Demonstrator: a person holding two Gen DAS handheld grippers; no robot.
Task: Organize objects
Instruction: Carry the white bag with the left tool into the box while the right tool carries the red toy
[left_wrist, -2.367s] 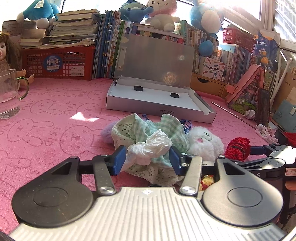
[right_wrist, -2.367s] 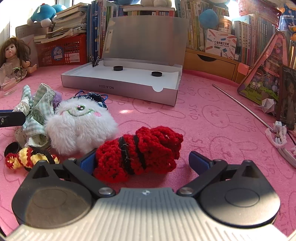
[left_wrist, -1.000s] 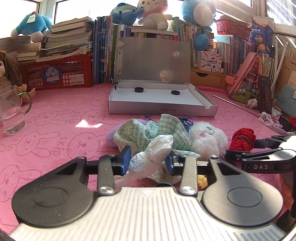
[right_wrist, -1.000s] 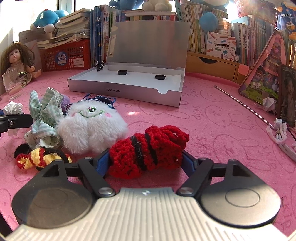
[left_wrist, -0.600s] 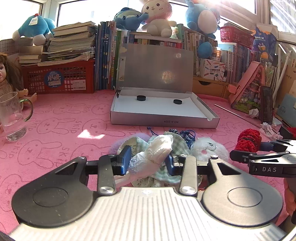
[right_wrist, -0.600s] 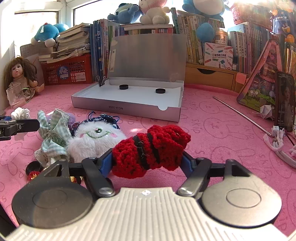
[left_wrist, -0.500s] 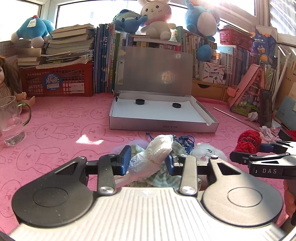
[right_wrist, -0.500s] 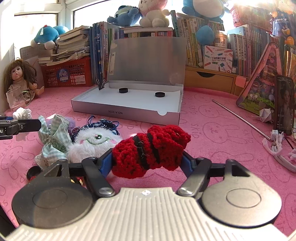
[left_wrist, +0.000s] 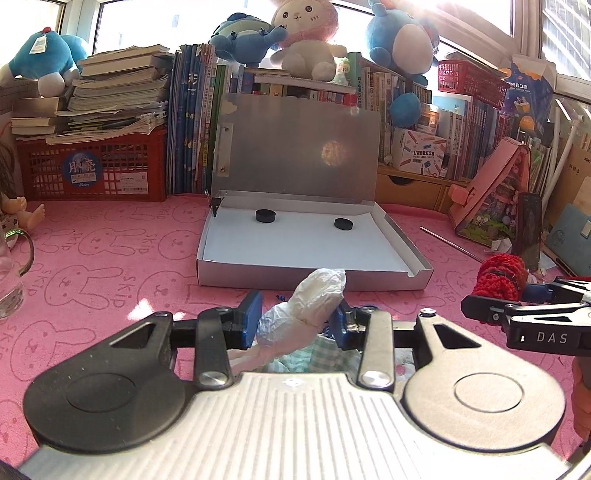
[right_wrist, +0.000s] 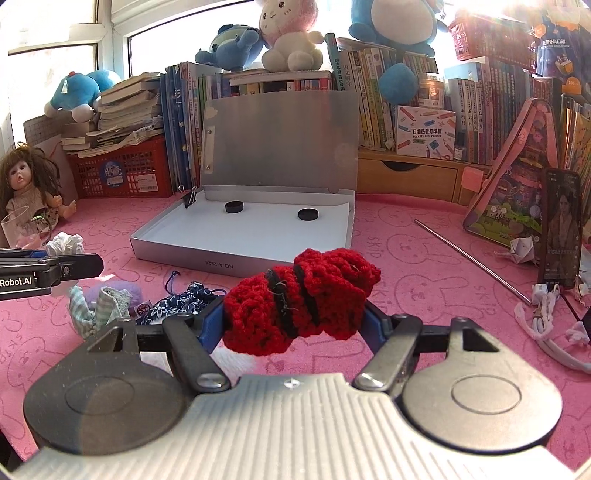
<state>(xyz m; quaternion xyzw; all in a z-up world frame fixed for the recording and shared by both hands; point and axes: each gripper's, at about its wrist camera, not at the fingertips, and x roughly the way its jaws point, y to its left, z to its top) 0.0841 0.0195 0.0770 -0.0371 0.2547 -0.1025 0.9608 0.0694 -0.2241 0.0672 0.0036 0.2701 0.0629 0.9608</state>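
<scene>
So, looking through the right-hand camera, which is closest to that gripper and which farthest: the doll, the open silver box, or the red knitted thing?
1. Red knitted piece: clamped in the right gripper itself.
2. Open silver box: straight ahead on the pink mat, mid-distance.
3. Doll: far left, sitting by the red crate at the back.
</scene>
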